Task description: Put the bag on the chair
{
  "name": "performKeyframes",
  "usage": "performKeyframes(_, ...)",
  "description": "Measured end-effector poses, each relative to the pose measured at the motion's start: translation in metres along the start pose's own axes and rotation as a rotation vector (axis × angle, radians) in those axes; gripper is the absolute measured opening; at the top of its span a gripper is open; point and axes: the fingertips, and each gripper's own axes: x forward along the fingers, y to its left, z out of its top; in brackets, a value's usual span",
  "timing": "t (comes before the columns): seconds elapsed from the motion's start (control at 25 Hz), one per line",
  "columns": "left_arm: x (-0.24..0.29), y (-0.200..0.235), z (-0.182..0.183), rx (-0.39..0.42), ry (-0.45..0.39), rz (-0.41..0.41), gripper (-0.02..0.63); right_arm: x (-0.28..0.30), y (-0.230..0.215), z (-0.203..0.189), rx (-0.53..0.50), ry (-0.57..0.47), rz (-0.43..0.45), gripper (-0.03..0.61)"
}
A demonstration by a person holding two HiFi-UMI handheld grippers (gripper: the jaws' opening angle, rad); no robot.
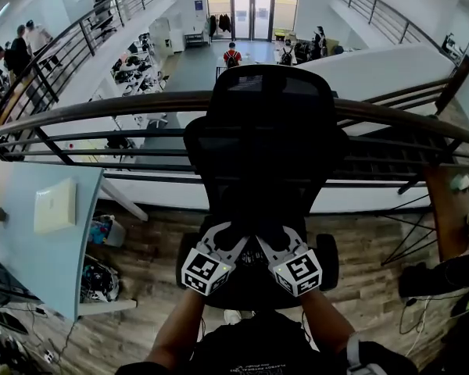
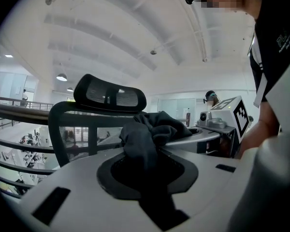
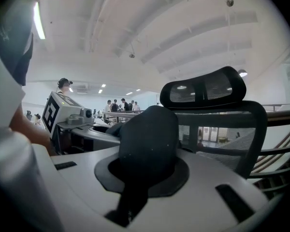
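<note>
A black mesh office chair [image 1: 266, 131] stands in front of me, its back toward a railing. Over its seat my two grippers come together. The bag is dark cloth; in the head view it barely stands out against the black seat [image 1: 254, 229]. My left gripper [image 1: 228, 239] is shut on a bunched fold of the bag [image 2: 147, 134]. My right gripper [image 1: 278, 239] is shut on another rounded bunch of the bag [image 3: 147, 139]. Both gripper views show the chair's headrest [image 2: 108, 96] [image 3: 203, 88] just beyond the cloth. How the rest of the bag lies is hidden.
A metal railing [image 1: 102, 108] runs behind the chair, with an open atrium and people far below. A light blue desk [image 1: 31, 241] holding a white box [image 1: 55, 205] stands at left, with clutter under it. Dark objects [image 1: 445, 276] lie on the wooden floor at right.
</note>
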Motion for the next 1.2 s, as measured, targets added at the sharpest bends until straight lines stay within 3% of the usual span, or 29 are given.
performKeyframes(0.32, 0.037, 0.024, -0.027, -0.049, 0.036, -0.018, 0.1, 0.028, -0.033, -0.03, 0.038, 0.059, 0.014, 0.058)
performKeyframes(0.52, 0.054, 0.041, -0.063, -0.093, 0.109, -0.004, 0.101, 0.048, -0.046, -0.061, 0.041, 0.124, 0.051, 0.058)
performKeyframes(0.8, 0.075, 0.067, -0.098, -0.125, 0.149, 0.026, 0.101, 0.076, -0.062, -0.097, 0.059, 0.184, 0.072, 0.057)
performKeyframes(1.2, 0.091, 0.074, -0.141, -0.185, 0.224, 0.045, 0.103, 0.09, -0.072, -0.14, 0.128, 0.251, 0.084, 0.058)
